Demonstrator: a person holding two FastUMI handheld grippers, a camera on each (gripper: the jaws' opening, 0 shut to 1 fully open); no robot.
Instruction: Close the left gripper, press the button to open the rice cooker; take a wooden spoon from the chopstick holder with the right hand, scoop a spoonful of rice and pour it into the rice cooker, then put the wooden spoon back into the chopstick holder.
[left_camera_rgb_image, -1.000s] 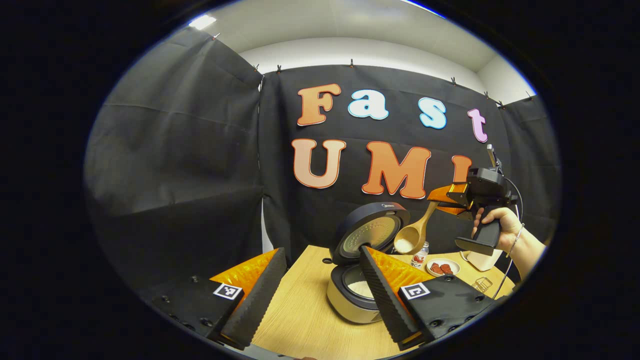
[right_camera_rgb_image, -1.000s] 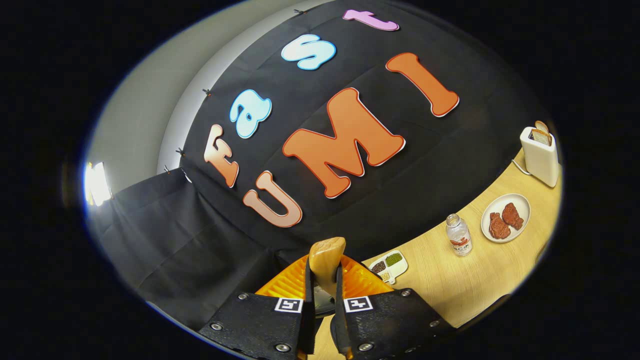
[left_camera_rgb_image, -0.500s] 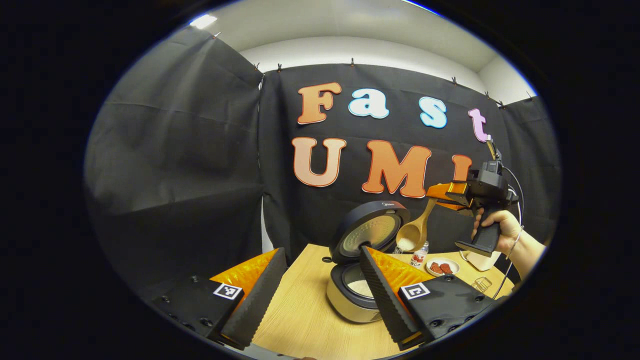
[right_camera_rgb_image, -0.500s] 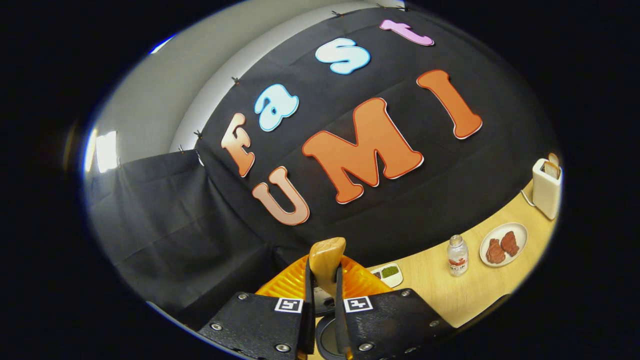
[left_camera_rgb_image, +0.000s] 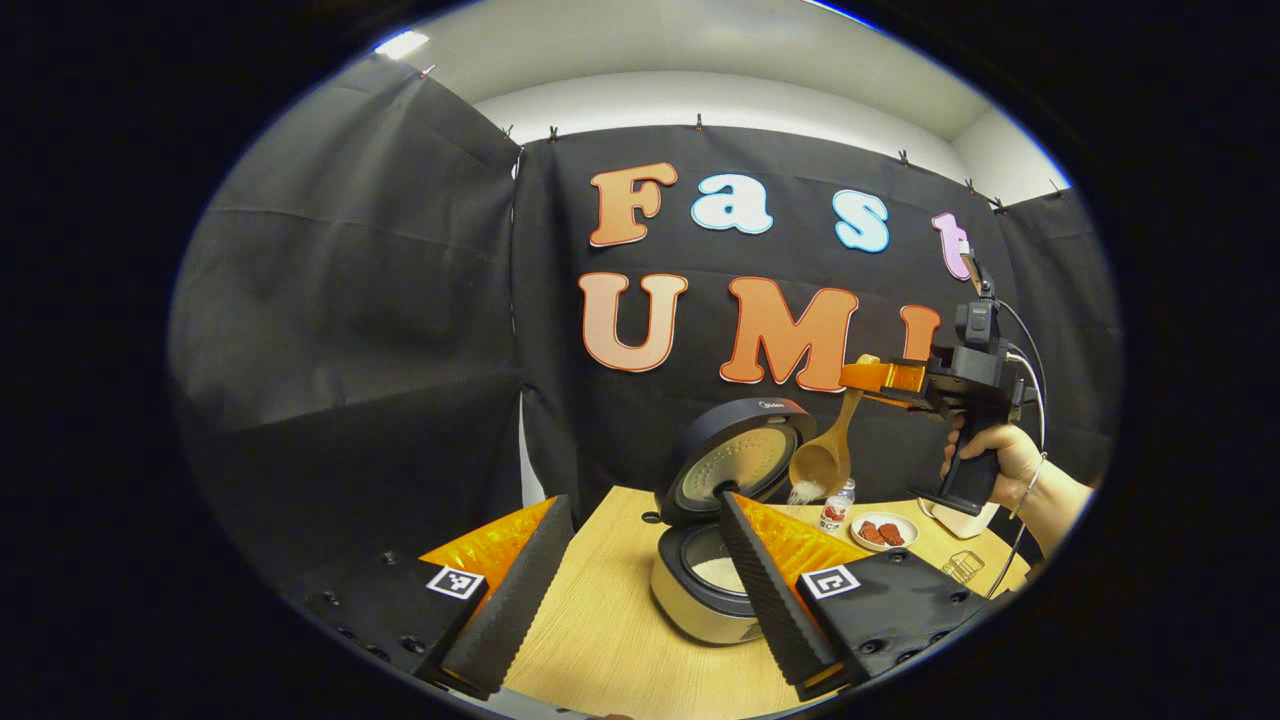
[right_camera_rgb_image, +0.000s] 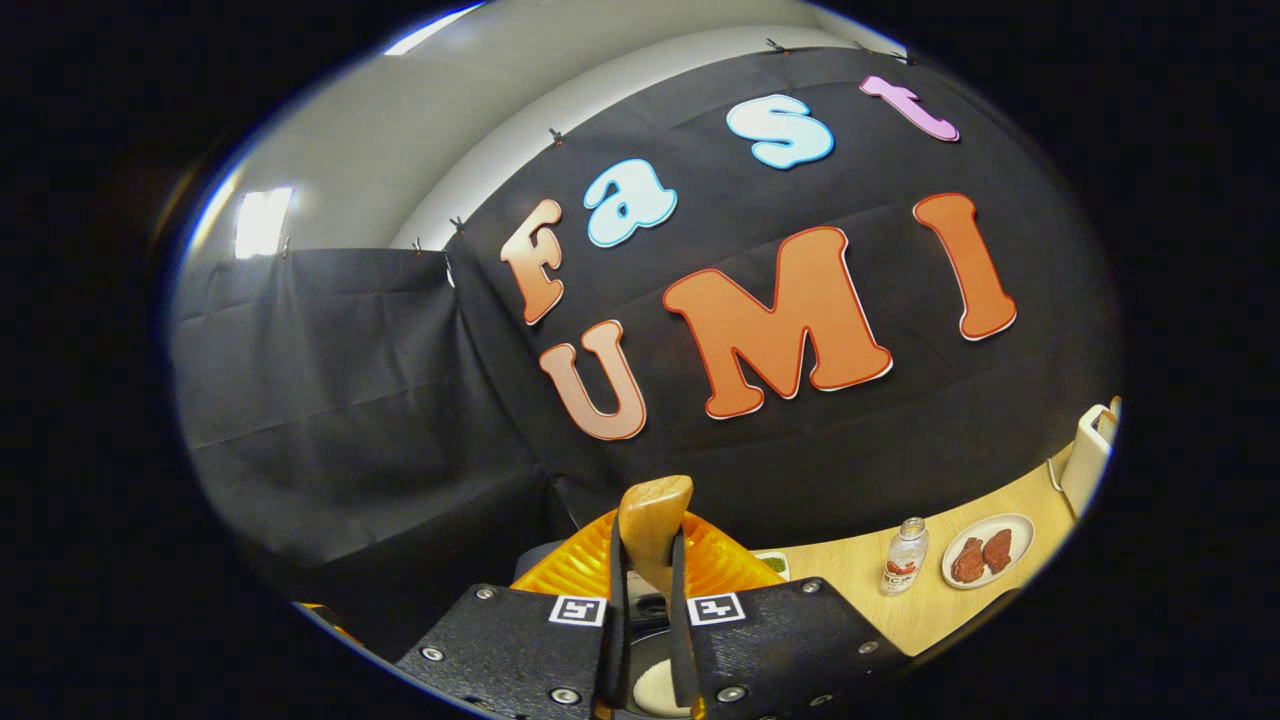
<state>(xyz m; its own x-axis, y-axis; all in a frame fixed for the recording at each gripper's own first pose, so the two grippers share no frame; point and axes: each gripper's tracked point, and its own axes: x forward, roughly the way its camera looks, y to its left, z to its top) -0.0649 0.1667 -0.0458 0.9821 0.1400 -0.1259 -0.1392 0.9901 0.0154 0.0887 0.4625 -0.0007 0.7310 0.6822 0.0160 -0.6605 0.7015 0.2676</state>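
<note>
The rice cooker (left_camera_rgb_image: 700, 600) stands on the wooden table (left_camera_rgb_image: 600, 640), lid (left_camera_rgb_image: 735, 462) raised, white rice in its pot. My left gripper (left_camera_rgb_image: 642, 498) is open, level and near the table's front, with the cooker behind its right finger. A person's hand (left_camera_rgb_image: 995, 452) holds my right gripper (left_camera_rgb_image: 880, 377) high above and right of the cooker, shut on the wooden spoon (left_camera_rgb_image: 825, 458). The spoon hangs bowl-down, and rice grains (left_camera_rgb_image: 805, 492) spill from it. In the right gripper view my right gripper (right_camera_rgb_image: 648, 545) clamps the spoon handle (right_camera_rgb_image: 655, 515), and the pot's rice (right_camera_rgb_image: 655, 690) shows below.
Right of the cooker stand a small bottle (right_camera_rgb_image: 903, 570), a white plate with red meat pieces (right_camera_rgb_image: 985, 558) and a white toaster (right_camera_rgb_image: 1090, 455) at the far edge. A small dish (right_camera_rgb_image: 770, 563) lies beside the right gripper's fingers. Black cloth walls close the back and left.
The right gripper has risen and turned level, so the spoon now hangs steeper and rice spills from its bowl. The left gripper has stayed put.
</note>
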